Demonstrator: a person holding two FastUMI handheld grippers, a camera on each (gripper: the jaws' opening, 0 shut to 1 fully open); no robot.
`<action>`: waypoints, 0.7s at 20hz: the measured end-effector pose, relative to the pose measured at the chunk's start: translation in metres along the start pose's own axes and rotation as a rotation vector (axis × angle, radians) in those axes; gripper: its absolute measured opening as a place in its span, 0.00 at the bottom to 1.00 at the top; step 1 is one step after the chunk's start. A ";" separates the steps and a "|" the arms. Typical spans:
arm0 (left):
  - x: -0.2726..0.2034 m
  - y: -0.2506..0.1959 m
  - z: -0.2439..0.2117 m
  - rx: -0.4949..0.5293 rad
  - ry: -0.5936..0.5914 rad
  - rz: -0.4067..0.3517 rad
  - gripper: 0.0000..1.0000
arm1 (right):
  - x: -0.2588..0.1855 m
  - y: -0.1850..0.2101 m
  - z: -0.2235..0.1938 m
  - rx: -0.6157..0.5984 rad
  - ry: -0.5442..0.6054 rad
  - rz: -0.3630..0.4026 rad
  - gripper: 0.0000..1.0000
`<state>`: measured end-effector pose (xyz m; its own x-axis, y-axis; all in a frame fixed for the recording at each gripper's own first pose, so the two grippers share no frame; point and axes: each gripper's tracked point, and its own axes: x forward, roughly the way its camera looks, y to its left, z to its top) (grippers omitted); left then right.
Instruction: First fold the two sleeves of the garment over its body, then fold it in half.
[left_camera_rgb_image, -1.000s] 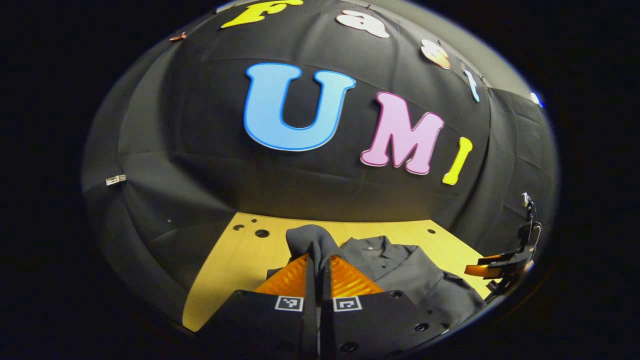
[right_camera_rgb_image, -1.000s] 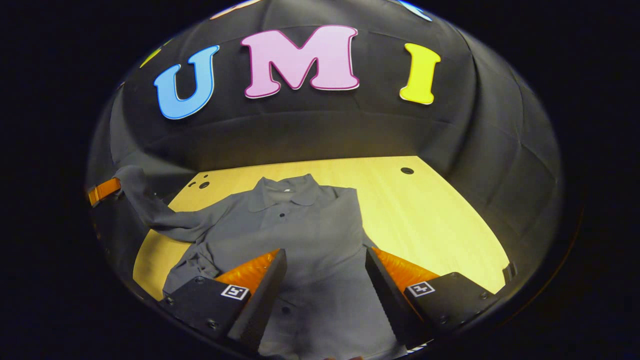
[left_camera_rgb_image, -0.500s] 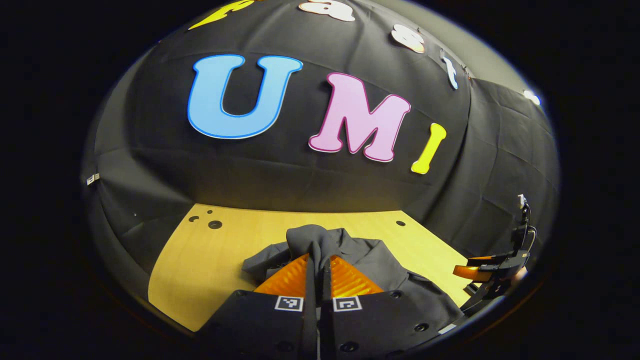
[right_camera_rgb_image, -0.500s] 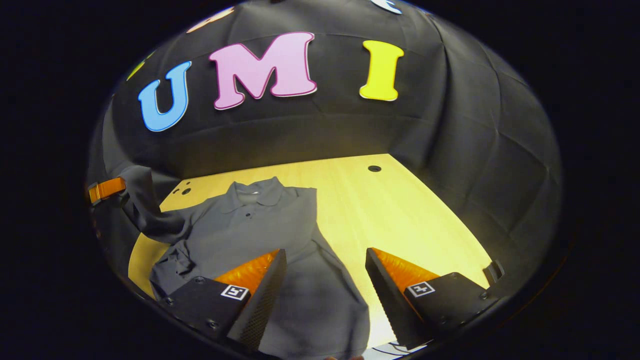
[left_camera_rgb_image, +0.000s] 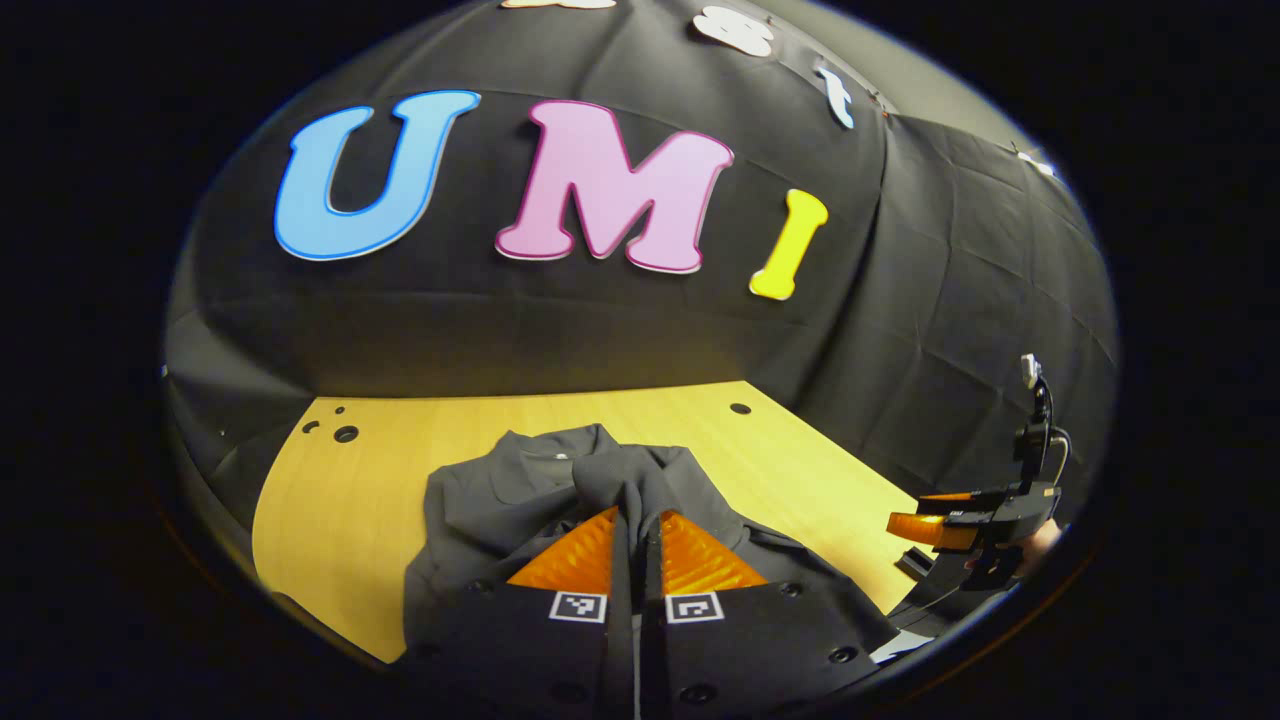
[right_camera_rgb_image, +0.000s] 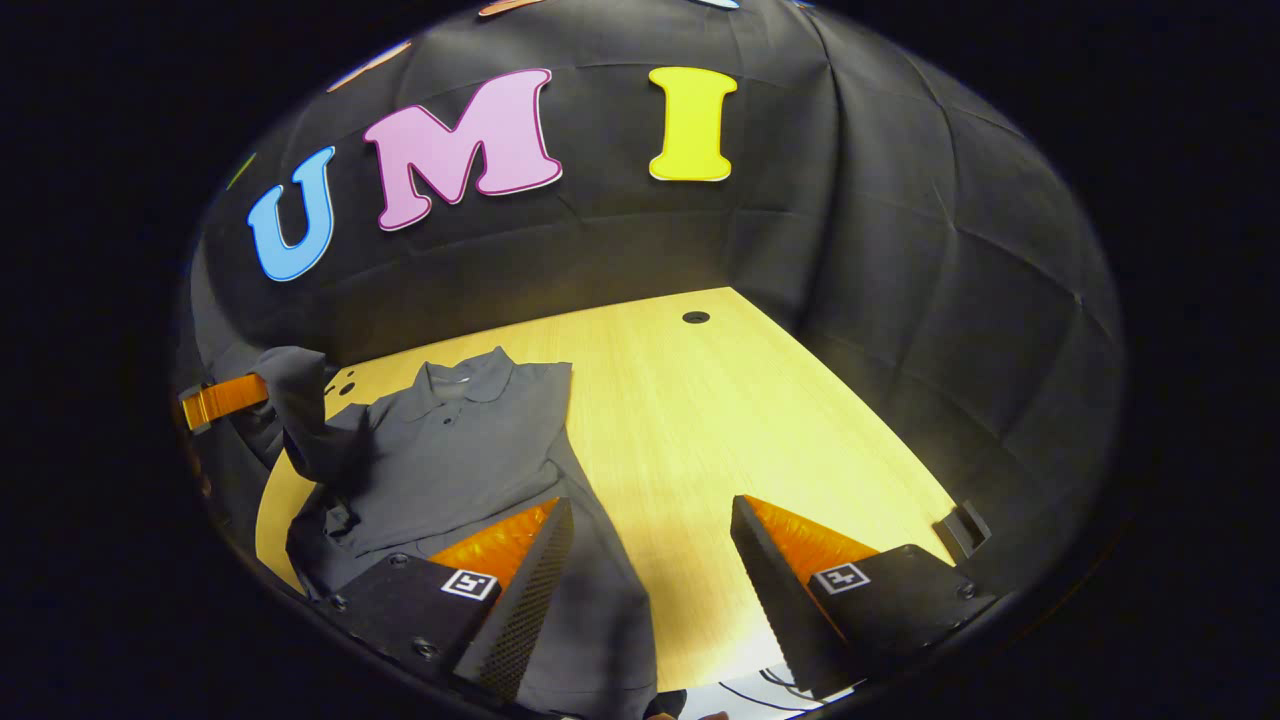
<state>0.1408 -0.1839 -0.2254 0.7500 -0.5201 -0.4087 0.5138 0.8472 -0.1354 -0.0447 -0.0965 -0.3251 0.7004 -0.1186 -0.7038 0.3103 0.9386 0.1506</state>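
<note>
A dark grey polo shirt (right_camera_rgb_image: 470, 455) lies collar-away on the wooden table (right_camera_rgb_image: 720, 400). My left gripper (left_camera_rgb_image: 636, 520) is shut on one sleeve (left_camera_rgb_image: 620, 478) and holds it lifted above the shirt's body (left_camera_rgb_image: 480, 515). In the right gripper view that sleeve (right_camera_rgb_image: 300, 400) hangs raised at the far left, pinched by the left gripper (right_camera_rgb_image: 225, 398). My right gripper (right_camera_rgb_image: 650, 520) stands open over the shirt's near right edge, nothing between its fingers. In the left gripper view the right gripper (left_camera_rgb_image: 960, 525) shows at the far right, off the table's side.
Bare wood lies to the right of the shirt, with a round hole (right_camera_rgb_image: 695, 317) near the back edge. Small holes (left_camera_rgb_image: 340, 432) mark the table's back left corner. The black cloth wall closes in behind and on the right. A white patch with a cable (right_camera_rgb_image: 760, 690) lies below the near edge.
My left gripper has carried the sleeve rightward over the shirt's body. My right gripper has drawn off to the right, so the shirt now lies left of its fingers.
</note>
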 end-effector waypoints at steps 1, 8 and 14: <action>0.007 -0.008 -0.006 0.012 0.008 -0.005 0.07 | 0.001 -0.005 -0.002 -0.003 0.005 0.002 0.98; 0.051 -0.045 -0.055 -0.043 0.086 0.017 0.07 | 0.005 -0.035 -0.026 -0.007 0.067 0.036 0.98; 0.088 -0.062 -0.099 0.023 0.148 0.046 0.07 | 0.010 -0.039 -0.042 -0.010 0.123 0.070 0.98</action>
<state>0.1336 -0.2711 -0.3425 0.7040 -0.4576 -0.5431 0.4912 0.8661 -0.0930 -0.0772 -0.1206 -0.3672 0.6357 -0.0126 -0.7718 0.2563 0.9466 0.1957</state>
